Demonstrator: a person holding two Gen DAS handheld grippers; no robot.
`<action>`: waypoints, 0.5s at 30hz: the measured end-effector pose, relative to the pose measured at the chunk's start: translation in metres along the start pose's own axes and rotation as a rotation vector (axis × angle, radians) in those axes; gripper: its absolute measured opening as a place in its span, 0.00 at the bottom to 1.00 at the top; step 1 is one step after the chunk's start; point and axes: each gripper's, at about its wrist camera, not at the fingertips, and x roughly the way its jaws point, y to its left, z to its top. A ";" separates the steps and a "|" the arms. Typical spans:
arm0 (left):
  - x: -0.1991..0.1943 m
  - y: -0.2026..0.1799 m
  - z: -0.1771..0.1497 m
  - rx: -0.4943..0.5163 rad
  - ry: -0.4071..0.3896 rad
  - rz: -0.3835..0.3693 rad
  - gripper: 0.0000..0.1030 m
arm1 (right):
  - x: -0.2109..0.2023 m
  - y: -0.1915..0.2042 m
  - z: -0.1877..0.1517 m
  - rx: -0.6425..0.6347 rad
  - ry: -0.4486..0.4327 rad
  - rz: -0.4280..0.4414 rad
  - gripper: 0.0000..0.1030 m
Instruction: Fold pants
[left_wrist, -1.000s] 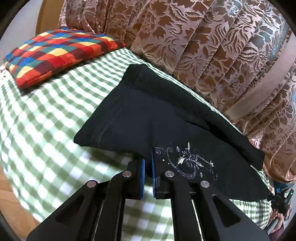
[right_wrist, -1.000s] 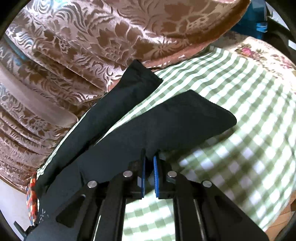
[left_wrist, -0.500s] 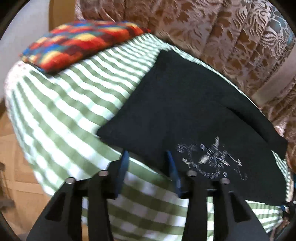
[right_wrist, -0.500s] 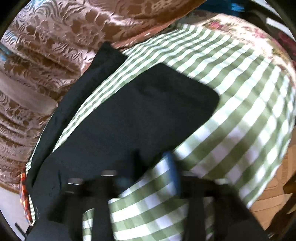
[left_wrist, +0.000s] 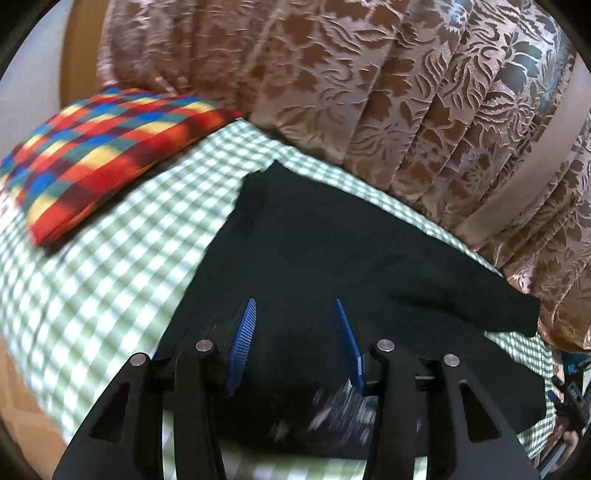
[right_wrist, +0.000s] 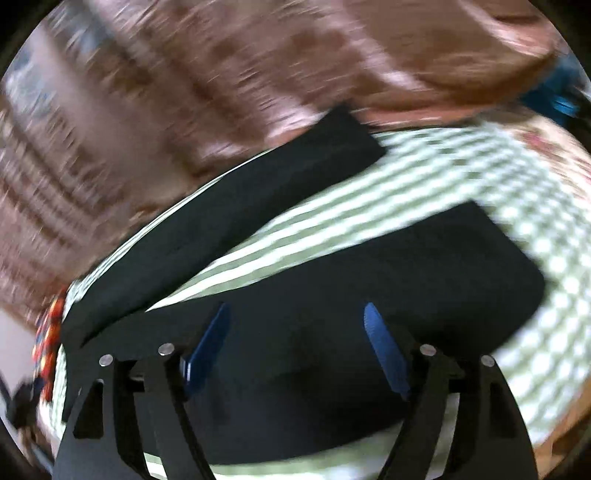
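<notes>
Black pants (left_wrist: 332, 251) lie flat on a green-and-white checked bed cover (left_wrist: 110, 266). In the left wrist view my left gripper (left_wrist: 295, 317) is open above the waist end, holding nothing; a silver embroidered motif (left_wrist: 332, 410) is blurred between its arms. In the right wrist view, which is motion-blurred, the pants (right_wrist: 369, 280) show two legs spread in a V with checked cover (right_wrist: 332, 218) between them. My right gripper (right_wrist: 297, 314) is open above the near leg, holding nothing.
A red, blue and yellow checked pillow (left_wrist: 96, 147) lies at the left end of the bed. A brown floral curtain (left_wrist: 369, 92) hangs right behind the bed; it also fills the back of the right wrist view (right_wrist: 184, 92). Wooden floor (left_wrist: 22, 406) shows below the near edge.
Both grippers were shut on the near edge of the pants a second ago. They have since opened, let the cloth go, and moved forward over the pants.
</notes>
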 end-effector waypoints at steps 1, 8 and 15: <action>0.006 -0.003 0.007 0.003 0.005 -0.009 0.48 | 0.012 0.017 -0.001 -0.028 0.020 0.026 0.74; 0.070 -0.003 0.089 -0.068 0.033 -0.046 0.54 | 0.075 0.092 -0.021 -0.177 0.142 0.128 0.75; 0.142 0.012 0.154 -0.102 0.087 -0.013 0.54 | 0.109 0.095 -0.030 -0.172 0.215 0.145 0.79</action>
